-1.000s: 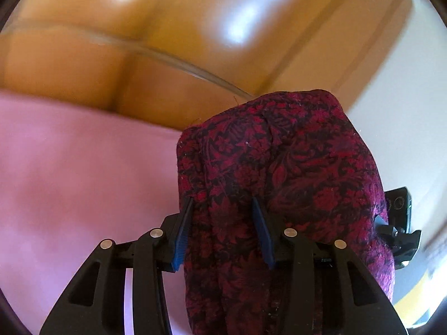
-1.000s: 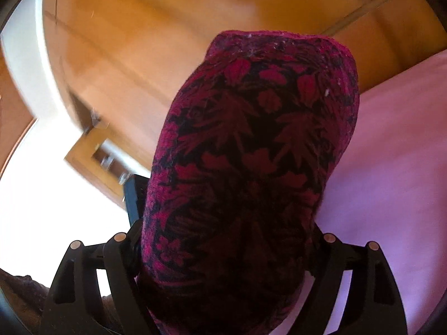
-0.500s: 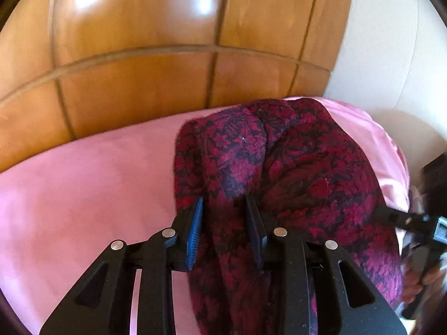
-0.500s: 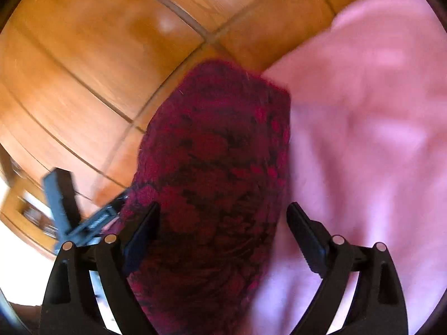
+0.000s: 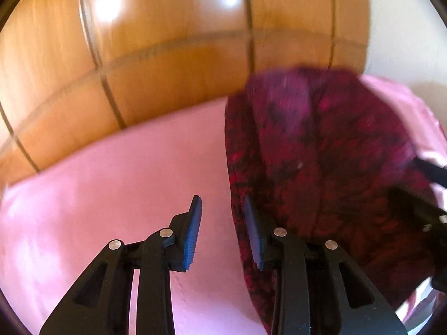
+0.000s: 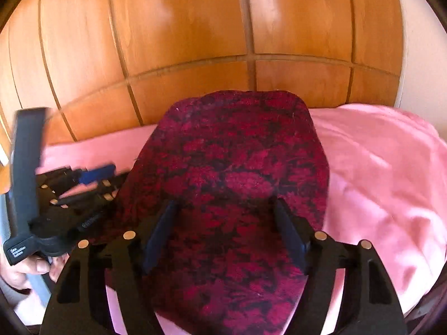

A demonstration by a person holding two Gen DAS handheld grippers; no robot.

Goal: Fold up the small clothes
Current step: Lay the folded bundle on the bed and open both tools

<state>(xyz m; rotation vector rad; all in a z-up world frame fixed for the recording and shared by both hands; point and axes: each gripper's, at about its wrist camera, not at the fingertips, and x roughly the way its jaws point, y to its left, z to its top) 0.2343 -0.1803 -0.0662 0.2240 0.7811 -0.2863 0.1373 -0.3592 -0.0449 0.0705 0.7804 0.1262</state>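
Observation:
A dark red garment with a black floral print (image 6: 240, 173) lies on the pink bedsheet (image 6: 385, 184). My right gripper (image 6: 226, 231) is open, its jaws wide apart over the garment's near end, the cloth lying between and under them. My left gripper (image 5: 222, 231) is open with nothing between its blue pads; the garment (image 5: 329, 173) lies just right of it, touching the outer side of its right finger. The left gripper also shows at the left of the right wrist view (image 6: 83, 178), beside the garment's left edge.
A glossy wooden headboard (image 6: 195, 42) stands right behind the bed. A white wall (image 5: 405, 28) is at the right. The pink sheet (image 5: 111, 189) spreads to the left of the garment and bunches at the far right corner.
Both grippers have let go of the garment and opened. The garment has come down from hanging in the air onto the sheet. My left gripper has shifted left off it.

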